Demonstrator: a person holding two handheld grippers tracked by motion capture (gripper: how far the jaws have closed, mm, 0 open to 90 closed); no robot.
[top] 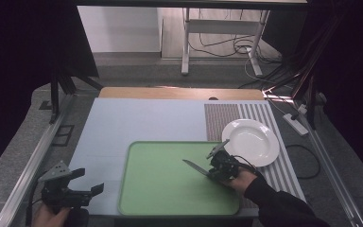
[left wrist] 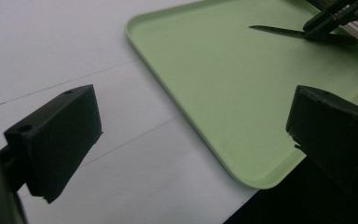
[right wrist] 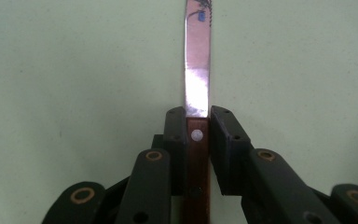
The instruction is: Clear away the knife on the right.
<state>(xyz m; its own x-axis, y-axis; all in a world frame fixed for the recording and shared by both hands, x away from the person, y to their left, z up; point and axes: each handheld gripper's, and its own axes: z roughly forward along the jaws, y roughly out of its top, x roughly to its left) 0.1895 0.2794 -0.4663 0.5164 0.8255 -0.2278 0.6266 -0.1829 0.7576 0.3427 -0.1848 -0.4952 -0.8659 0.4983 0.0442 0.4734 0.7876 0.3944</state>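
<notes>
Right gripper point(top: 216, 169), held in the person's right hand at the near right of the table, has its jaws clamped on the wooden handle of a knife point(top: 194, 167). Its own view shows the two black jaws point(right wrist: 198, 135) pressed against either side of the brown handle point(right wrist: 197, 163), just behind a pale rivet, with the steel blade point(right wrist: 198, 60) running straight ahead over green. From the high view the blade points left and slightly away from the person, above the right part of the green tray point(top: 160, 189); whether the tip touches the tray surface cannot be told. A dark sleeve point(top: 274, 201) covers the forearm behind this gripper.

Left gripper point(top: 82, 189), held in the person's left hand at the near left corner, hangs over the pale blue mat point(top: 123, 123), just beside the tray's left rim. Its jaws stand wide apart with nothing between them; in its own view the two black pads point(left wrist: 56, 135) frame bare mat and the tray's near corner point(left wrist: 256, 179), and the knife point(left wrist: 279, 31) appears farther off in the other gripper.

White plate point(top: 251, 142) sits on a striped placemat point(top: 227, 118) to the right of the tray, beyond the right gripper and close to it. Cables and a table leg lie on the floor beyond the table.
</notes>
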